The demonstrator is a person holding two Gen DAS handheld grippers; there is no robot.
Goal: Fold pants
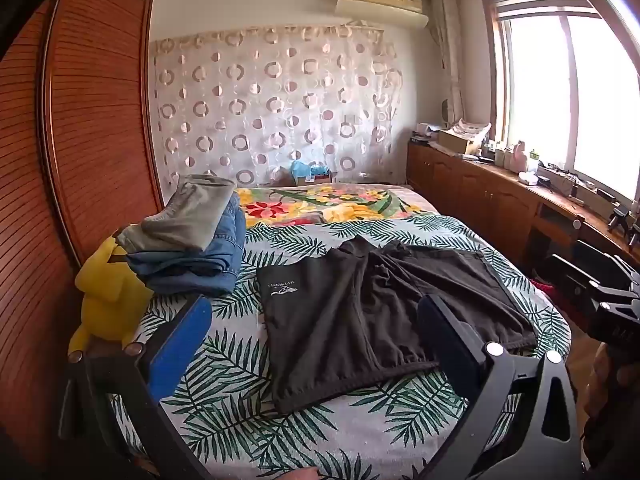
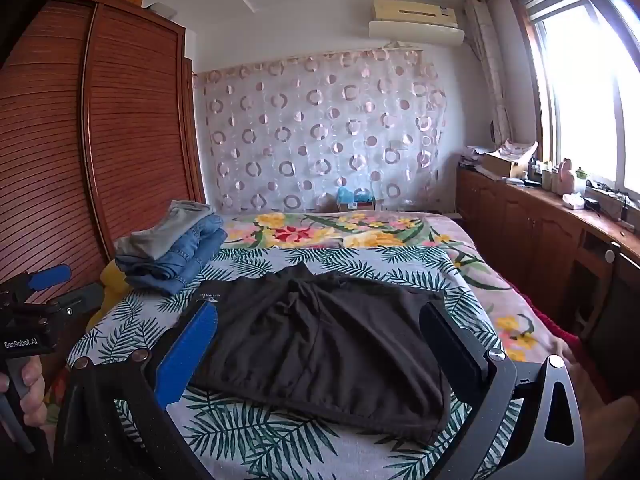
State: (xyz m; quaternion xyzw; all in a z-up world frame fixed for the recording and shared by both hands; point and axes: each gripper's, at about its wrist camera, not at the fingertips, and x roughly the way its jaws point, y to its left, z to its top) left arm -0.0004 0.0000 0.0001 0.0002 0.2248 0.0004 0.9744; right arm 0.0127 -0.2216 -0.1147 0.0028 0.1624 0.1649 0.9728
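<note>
Black pants (image 1: 360, 312) flat on bed (image 1: 240, 400); left gripper (image 1: 312, 332), right gripper (image 2: 320, 344) wide apart, empty.

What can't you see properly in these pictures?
- Yellow plush toy: left wrist view, its face is turned away and the stack of folded clothes lies over its top.
- Black pants: the small white logo is too tiny to read in either view.
- Bed: right wrist view, its near edge is covered by the right tongs.
</note>
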